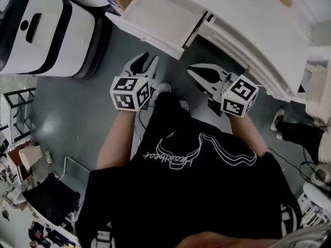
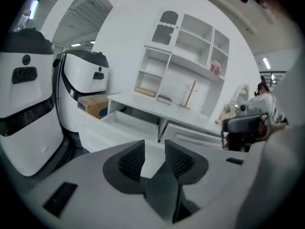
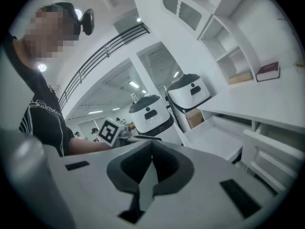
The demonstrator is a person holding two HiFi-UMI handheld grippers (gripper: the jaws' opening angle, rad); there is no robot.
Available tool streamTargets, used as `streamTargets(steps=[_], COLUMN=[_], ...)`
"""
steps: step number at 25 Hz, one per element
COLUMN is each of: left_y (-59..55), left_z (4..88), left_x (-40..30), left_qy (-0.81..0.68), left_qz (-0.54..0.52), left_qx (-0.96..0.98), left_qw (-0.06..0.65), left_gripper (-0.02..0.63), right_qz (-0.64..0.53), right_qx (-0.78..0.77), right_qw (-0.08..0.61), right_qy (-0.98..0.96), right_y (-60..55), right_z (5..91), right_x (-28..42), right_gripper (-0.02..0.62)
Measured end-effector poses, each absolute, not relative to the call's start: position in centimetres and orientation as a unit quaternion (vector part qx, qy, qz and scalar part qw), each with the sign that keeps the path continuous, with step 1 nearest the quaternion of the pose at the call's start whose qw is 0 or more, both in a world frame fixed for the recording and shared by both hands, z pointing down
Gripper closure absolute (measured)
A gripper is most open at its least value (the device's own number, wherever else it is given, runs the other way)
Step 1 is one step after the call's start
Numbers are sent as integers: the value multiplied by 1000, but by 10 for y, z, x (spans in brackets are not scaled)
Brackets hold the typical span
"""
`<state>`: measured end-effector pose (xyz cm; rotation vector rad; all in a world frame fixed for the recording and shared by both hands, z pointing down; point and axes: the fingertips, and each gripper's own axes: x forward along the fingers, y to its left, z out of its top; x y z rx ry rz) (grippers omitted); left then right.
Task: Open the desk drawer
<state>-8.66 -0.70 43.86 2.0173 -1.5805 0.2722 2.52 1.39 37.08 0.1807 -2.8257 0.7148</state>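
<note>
White counter [image 1: 248, 19] at 1 o'clock, its drawer [image 1: 160, 14] open at 11 o'clock, left tongs [image 1: 146, 62] apart and empty, right tongs [image 1: 194, 72] closed together, empty.

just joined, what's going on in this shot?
A person holds a gripper in each hand in front of a white desk. One drawer of the desk is pulled out, and neither gripper touches it. The left gripper has its jaws apart with nothing between them. The right gripper is shut and empty.
</note>
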Motion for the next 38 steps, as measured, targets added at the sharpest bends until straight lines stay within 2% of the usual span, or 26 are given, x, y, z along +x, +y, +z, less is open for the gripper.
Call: streamTargets(steps=[6,9,12,17,23,38], left_y=[25,41,64,98,123,160], left_z=[352,310,273,236,218,216], left_x=[-53,-43,-36,-33,-45,-28], left_qy=[-525,-491,-457,-436,-444,-423], left_qz=[-5,-34,-47,-27,-23,-29], left_qx=[798,823,847,874,878,887], left_qw=[295,283,268,210,179,183], left_gripper=[486,564,601,601,601,601], right_qz=[222,217,228,217,173,170], right_qx=[63,69,84,91,91,123], right_qw=[80,68,47,29,16,5], right_qy=[-970,-971,-969,-972,-981,-978], right_y=[24,35,50,81,117,158], right_z=[321,296,271,242,217,213], right_x=[22,20,15,6,-5,13], right_gripper=[589,589,589,589,589,589])
